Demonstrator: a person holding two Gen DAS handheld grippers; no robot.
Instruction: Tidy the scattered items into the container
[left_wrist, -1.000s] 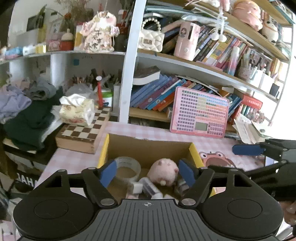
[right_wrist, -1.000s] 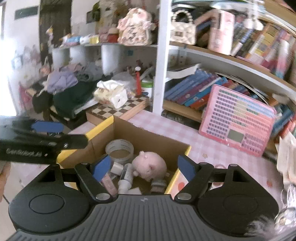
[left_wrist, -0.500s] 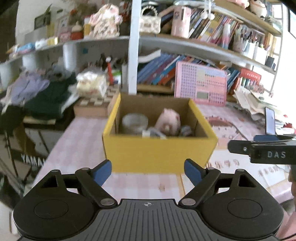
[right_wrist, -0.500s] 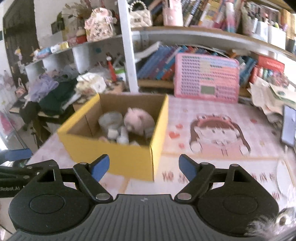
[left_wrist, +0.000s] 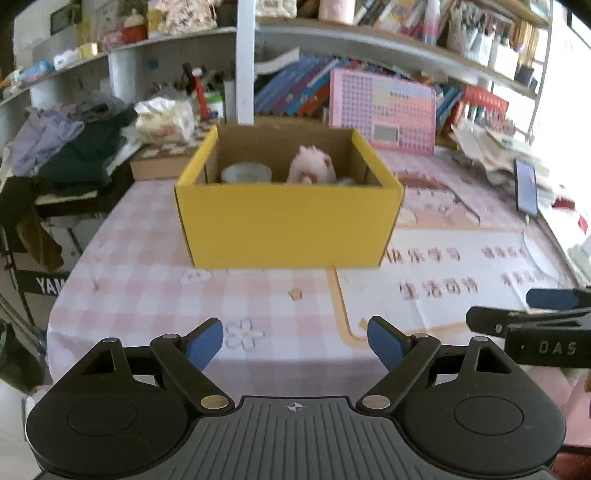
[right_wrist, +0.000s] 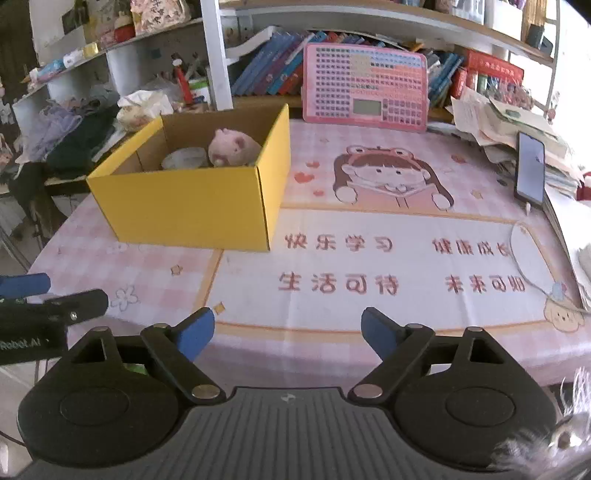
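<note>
A yellow cardboard box (left_wrist: 288, 218) stands on the pink checked tablecloth; it also shows in the right wrist view (right_wrist: 184, 206). Inside it sit a pink plush pig (left_wrist: 312, 170) (right_wrist: 232, 147) and a roll of clear tape (left_wrist: 245, 172) (right_wrist: 184, 157). My left gripper (left_wrist: 295, 345) is open and empty, low over the table's near edge, well short of the box. My right gripper (right_wrist: 287, 334) is open and empty, near the front edge, right of the box. Each gripper shows at the edge of the other's view.
A pink keyboard toy (right_wrist: 365, 86) leans against the bookshelf behind. A phone (right_wrist: 530, 170) and paper piles (right_wrist: 509, 118) lie at the right. A tissue pack (left_wrist: 164, 118) on a chessboard and a clothes heap (left_wrist: 74, 147) are at the left.
Both grippers have pulled back from above the box toward the table's near edge and dropped lower. The box now stands farther away in both views. Both stay open.
</note>
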